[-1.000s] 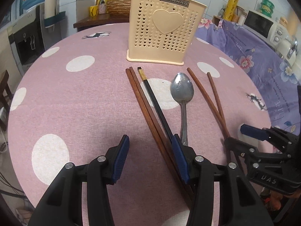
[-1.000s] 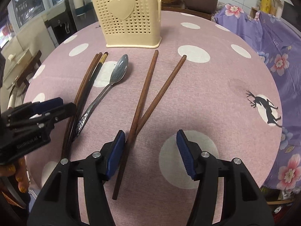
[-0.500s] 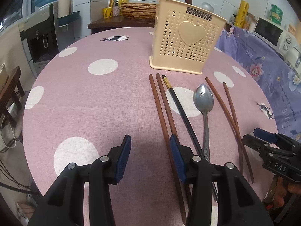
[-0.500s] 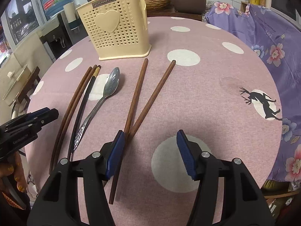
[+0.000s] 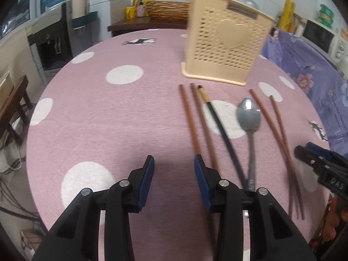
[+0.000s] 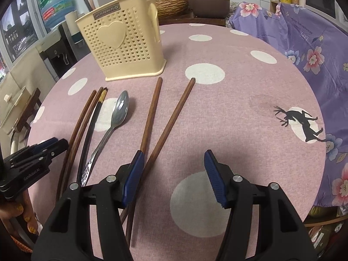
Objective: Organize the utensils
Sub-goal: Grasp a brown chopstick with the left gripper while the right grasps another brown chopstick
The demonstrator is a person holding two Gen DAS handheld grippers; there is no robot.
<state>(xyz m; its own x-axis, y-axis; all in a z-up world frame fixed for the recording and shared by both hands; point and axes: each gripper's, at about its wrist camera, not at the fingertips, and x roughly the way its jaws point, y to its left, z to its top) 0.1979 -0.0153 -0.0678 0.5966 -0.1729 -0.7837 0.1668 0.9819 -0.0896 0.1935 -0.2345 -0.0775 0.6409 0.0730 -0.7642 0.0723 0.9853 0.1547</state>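
Both claws hover spread above my table (image 6: 250,113), left gripper (image 5: 174,174) and right gripper (image 6: 174,169) gripping nothing. Near the cream holder (image 6: 128,50) lie five chopsticks (image 6: 174,117) and one spoon (image 6: 118,113).

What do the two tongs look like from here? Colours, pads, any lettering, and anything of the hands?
Both are matte black plastic with silver screw heads at the pivots and ribbed blue pads. The left tongs carry white "GenRobot.AI" lettering, read in the right wrist view. The right tongs show "DAS" in the left wrist view. Glittery yellow-painted fingernails show on the left hand. No cables or sleeves visible.
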